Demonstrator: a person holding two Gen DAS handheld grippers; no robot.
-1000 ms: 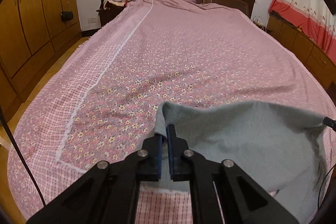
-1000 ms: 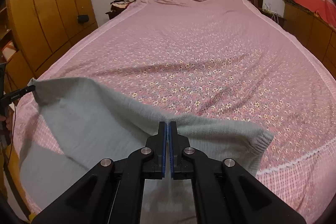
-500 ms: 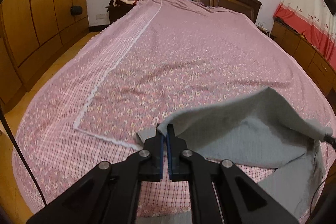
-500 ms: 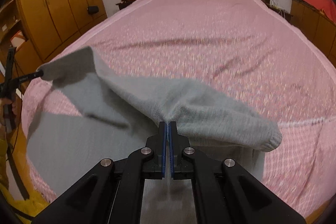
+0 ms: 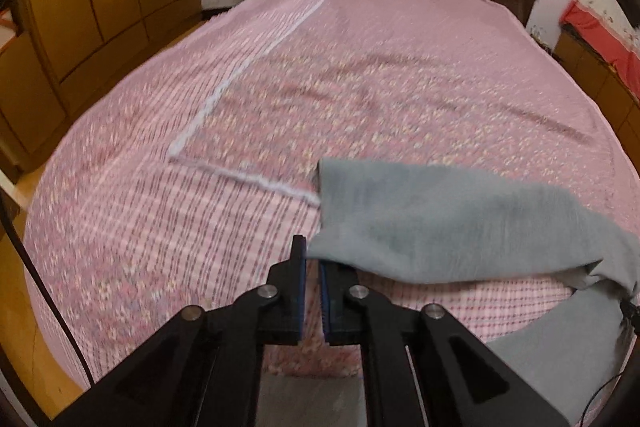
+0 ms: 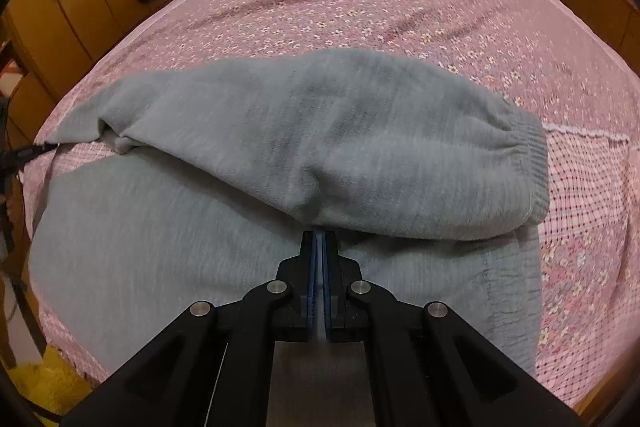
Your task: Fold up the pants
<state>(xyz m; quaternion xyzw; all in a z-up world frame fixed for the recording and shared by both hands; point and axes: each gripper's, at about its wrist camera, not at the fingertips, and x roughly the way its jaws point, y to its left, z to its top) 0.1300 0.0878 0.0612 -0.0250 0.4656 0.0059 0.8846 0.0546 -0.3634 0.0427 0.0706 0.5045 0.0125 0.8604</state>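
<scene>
**Grey pants doubled over at the bed's near end**

Across the pink bedspread [image 6: 400,7] the grey pants [image 6: 320,147] are laid, a fleecy half folded over the flat half. Fabric edges are pinched by 2 claws: the left gripper [image 5: 312,259] at 1 corner, the right gripper [image 6: 319,239] mid-hem, jaws pressed together
</scene>
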